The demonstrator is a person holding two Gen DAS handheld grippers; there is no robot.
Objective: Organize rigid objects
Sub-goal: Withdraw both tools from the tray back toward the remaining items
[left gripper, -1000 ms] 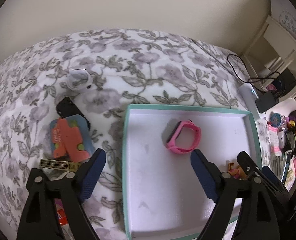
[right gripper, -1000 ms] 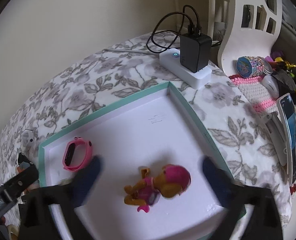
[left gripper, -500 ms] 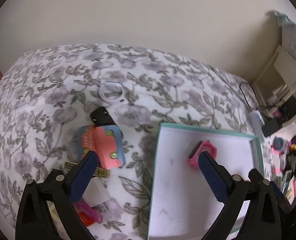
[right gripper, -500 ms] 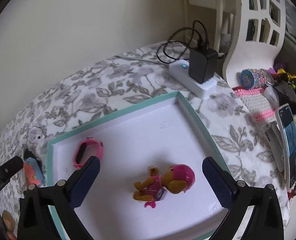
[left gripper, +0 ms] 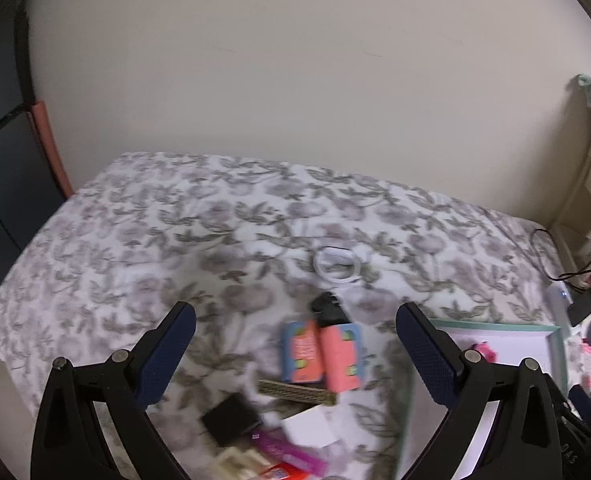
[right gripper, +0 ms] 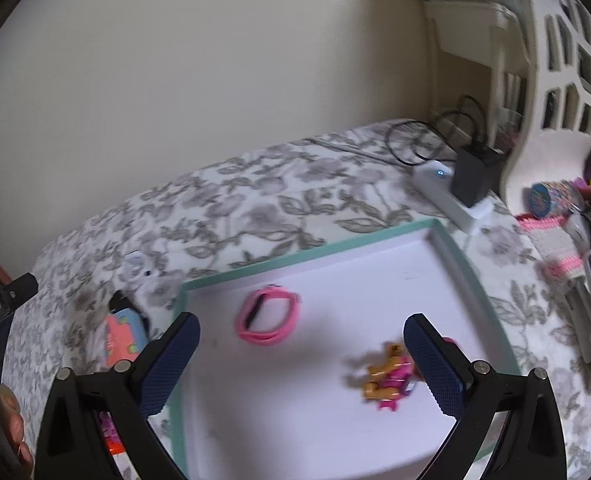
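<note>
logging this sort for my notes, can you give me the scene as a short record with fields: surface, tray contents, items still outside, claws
surface: floral bedspread
tray: teal-rimmed white tray
in tray: pink watch band; toy pup figure
outside tray: pink and blue card pack, black fob, white ring, black square, white card
left claw: open, empty, above the loose pile
right claw: open, empty, above the tray

The right gripper's blue finger (right gripper: 435,364) hides the head of the small orange-and-pink toy figure (right gripper: 387,380), itself blurred, and the bottom edge crops the teal-rimmed white tray (right gripper: 307,254).
</note>
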